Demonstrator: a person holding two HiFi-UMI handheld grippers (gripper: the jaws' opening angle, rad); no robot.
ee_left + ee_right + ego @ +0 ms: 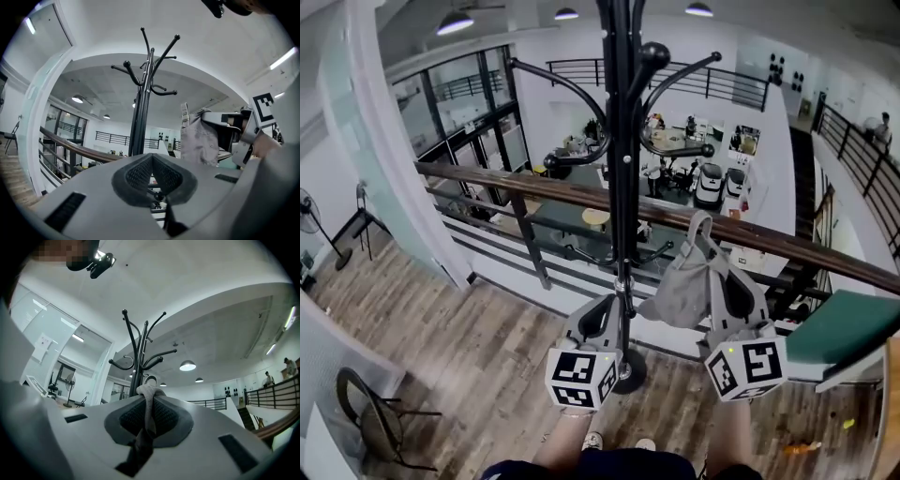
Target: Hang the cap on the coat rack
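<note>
Two tongs raised, both clenched. Right tongs (733, 291) pinch the cap (680, 286) by its fabric, probably to lift its strap loop toward a hook. Left tongs (602, 317) grip nothing and look spare, just beside the pole. Cap sits between both tongs, below the rack (622, 141) hooks (675, 150), not yet hung.

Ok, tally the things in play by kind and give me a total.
hand-held grippers: 2 (left hand-held gripper shut, empty; right hand-held gripper shut on the cap)
cap: 1
coat rack: 1
total: 4
</note>
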